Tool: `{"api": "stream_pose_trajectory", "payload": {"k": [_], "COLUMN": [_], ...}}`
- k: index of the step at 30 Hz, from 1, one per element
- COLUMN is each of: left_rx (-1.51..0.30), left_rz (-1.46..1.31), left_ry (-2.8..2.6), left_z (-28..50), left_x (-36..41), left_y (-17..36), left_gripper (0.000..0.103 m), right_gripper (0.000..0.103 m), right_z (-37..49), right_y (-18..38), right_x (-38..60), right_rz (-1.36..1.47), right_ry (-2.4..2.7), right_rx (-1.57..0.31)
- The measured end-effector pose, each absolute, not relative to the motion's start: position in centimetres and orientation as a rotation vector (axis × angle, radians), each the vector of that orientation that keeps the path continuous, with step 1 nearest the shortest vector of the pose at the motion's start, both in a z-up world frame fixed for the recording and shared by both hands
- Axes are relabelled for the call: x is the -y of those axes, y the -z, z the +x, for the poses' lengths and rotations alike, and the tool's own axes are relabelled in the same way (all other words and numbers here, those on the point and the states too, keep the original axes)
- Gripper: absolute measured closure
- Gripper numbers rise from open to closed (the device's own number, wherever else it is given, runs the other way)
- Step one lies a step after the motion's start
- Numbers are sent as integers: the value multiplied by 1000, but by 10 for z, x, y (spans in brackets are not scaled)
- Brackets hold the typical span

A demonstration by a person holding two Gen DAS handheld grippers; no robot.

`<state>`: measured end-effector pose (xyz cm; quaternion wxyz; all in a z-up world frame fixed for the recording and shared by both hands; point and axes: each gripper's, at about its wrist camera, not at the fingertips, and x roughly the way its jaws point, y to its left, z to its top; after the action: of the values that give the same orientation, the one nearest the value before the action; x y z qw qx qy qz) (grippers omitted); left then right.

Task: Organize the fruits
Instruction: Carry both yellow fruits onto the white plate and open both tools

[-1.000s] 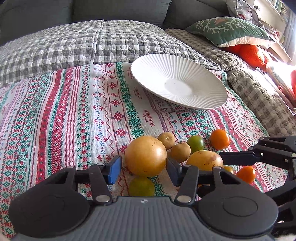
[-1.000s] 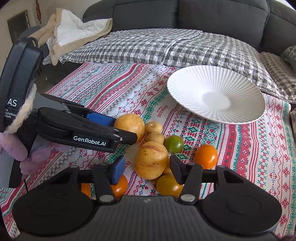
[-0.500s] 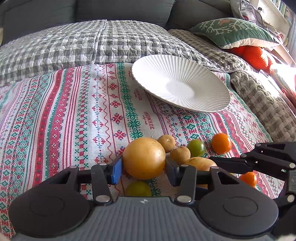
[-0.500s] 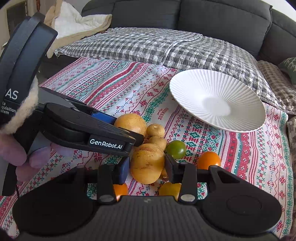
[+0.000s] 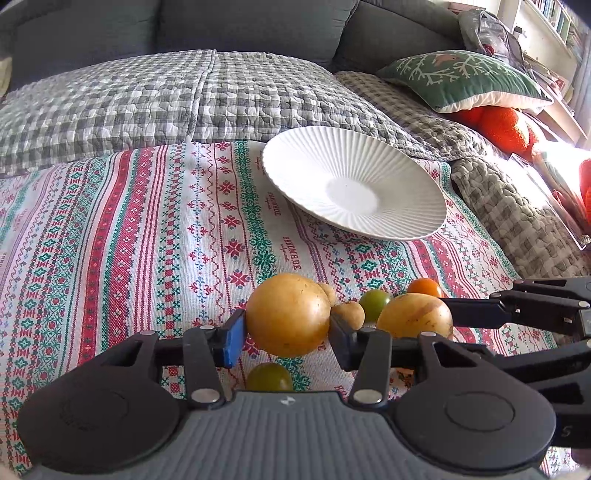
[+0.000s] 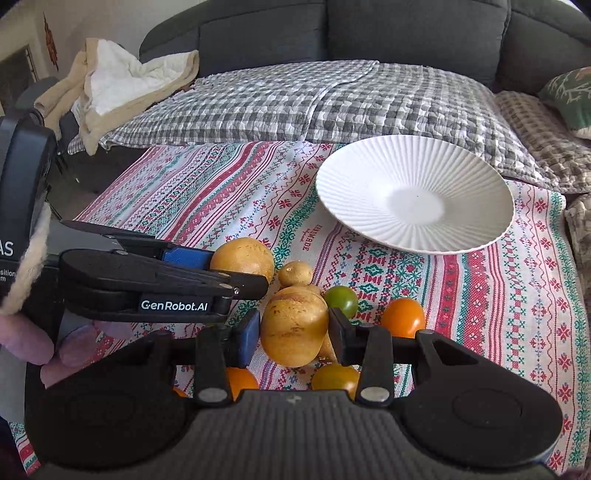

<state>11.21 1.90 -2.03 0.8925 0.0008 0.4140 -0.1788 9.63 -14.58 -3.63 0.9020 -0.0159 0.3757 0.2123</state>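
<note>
The left gripper (image 5: 287, 338) pinches a big round yellow-orange fruit (image 5: 288, 314). The right gripper (image 6: 293, 334), whose jaws have just been closing, pinches an oval yellow speckled fruit (image 6: 294, 325). The ribbed white ceramic plate (image 6: 461, 177) lies at two o'clock on the striped patterned cloth (image 6: 207, 195).

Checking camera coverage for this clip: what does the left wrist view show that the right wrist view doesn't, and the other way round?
Only the left wrist view: orange cushions under the green pillow and a bookshelf.
Only the right wrist view: a beige blanket, fingers and logo on the left gripper.
Both: white plate, striped cloth, a yellow fruit in the left gripper, another yellow fruit in the right gripper.
</note>
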Motion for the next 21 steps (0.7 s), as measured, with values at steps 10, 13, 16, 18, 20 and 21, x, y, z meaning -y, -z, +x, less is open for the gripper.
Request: {"api": "stream_pose_trajectory", "payload": {"k": [10,13,16,18,20,21], "left_rx": [-808,-796,-778,-765,-757,-755], "left_rz": [15,35,37,33,39,42], "left_ry": [365,379,393,414,428,432], "left_z": [106,110,118,126,133,138], "left_x": [-3,8,22,33,43,48], "left_y": [4,2,1,1,2,3], "left_gripper": [60,60,60,60,60,60], "right_gripper": [66,66,66,66,66,66], "right_z": [118,128,137,144,150,152], "right_y": [5,3,5,6,8,9], "right_x": [196,212,226,234,239,241], "right_rz": [75,107,145,171,198,212], "right_ry": [-323,-282,-260,-250,-248,-249], "right_rx": [-670,-664,-669,-670,-670,-669]}}
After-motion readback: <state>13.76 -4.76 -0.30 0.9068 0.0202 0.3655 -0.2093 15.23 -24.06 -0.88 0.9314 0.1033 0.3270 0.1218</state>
